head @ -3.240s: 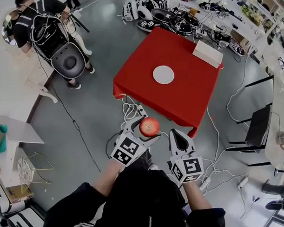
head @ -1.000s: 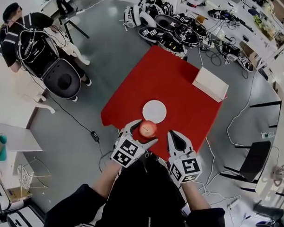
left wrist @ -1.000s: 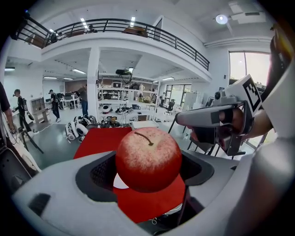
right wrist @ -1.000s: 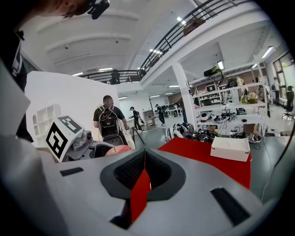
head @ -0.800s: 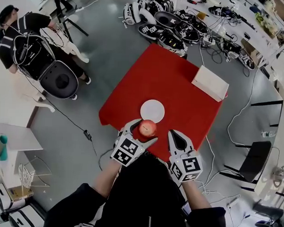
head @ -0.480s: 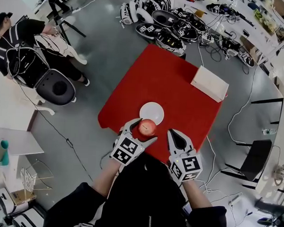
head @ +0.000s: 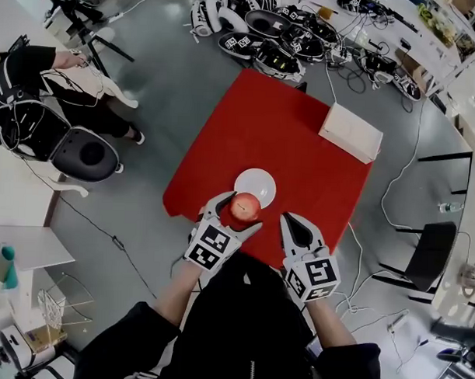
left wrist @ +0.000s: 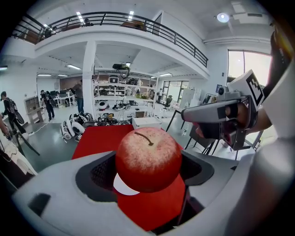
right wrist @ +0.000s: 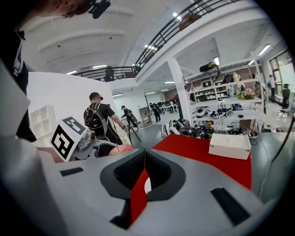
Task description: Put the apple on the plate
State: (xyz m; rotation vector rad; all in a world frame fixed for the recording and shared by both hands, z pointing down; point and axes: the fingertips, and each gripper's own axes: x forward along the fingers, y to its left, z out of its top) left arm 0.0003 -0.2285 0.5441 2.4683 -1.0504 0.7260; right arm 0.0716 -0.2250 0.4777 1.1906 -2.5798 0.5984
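A red apple (head: 244,207) is clamped between the jaws of my left gripper (head: 240,211), which is shut on it. In the left gripper view the apple (left wrist: 148,159) fills the space between the grey jaws, stem up. The white plate (head: 255,185) lies on the red table (head: 290,140) near its front edge, just beyond the apple; a sliver of the plate (left wrist: 125,185) shows under the fruit. My right gripper (head: 288,219) hovers to the right of the apple, shut with nothing in it. In its own view the right gripper (right wrist: 144,159) shows its jaws closed together.
A white box (head: 350,132) sits on the table's far right side. Helmets and cables (head: 266,34) litter the floor beyond the table. A person with a chair (head: 79,152) is at the left. A dark chair (head: 431,246) stands at the right.
The table has come closer in the head view. The plate now lies just beyond the apple. Both grippers keep their pose, the left still holding the apple.
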